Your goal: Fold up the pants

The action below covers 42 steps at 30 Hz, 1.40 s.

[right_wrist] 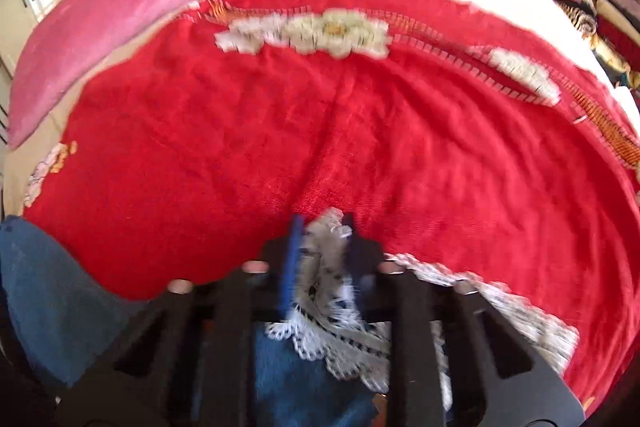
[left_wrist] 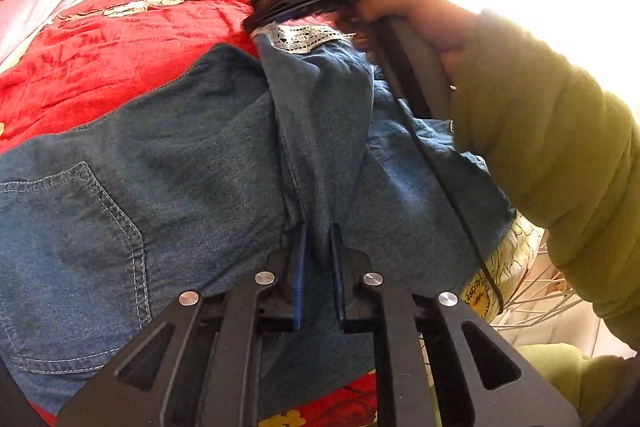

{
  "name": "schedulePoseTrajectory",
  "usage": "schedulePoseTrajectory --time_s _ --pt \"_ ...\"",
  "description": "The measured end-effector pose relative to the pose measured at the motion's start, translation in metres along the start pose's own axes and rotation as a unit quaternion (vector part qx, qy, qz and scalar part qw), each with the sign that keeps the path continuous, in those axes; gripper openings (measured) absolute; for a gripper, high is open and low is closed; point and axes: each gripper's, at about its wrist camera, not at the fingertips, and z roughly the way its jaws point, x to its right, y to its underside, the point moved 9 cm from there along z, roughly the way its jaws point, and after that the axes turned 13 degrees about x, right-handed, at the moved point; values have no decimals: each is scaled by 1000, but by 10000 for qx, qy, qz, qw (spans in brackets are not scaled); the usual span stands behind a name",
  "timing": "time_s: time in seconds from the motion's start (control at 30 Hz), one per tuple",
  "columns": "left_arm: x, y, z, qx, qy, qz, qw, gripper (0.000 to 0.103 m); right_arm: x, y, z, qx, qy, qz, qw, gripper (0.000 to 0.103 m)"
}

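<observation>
Red floral blanket (right_wrist: 360, 147) on the bed, denim pants (left_wrist: 200, 155) spread across it w/ left gripper (left_wrist: 318, 267) pinching a mid-seam fold, right gripper (right_wrist: 320, 259) clamped on lace hem (right_wrist: 332, 331), prob. to lift both ends for folding.

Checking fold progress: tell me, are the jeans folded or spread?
Partly folded: one leg of the jeans lies doubled over the other; lace hem bunched.
</observation>
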Motion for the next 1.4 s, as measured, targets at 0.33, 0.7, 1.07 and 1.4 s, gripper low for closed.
schedulePoseTrajectory --time_s 0.33,0.7,1.07,1.4 --pt "-5 -5 -7 144 -85 -52 9998 51 50 4 -131 1132 28 811 9903 8" --pt "-5 -17 -26 524 -280 224 9980 3 79 86 -232 1236 3 1427 9820 8" --pt "9 3 -37 247 -440 719 9961 3 72 172 -249 688 -29 1606 9846 8" --pt "8 16 -29 49 -579 892 9943 3 64 210 -251 411 -257 1734 9837 14"
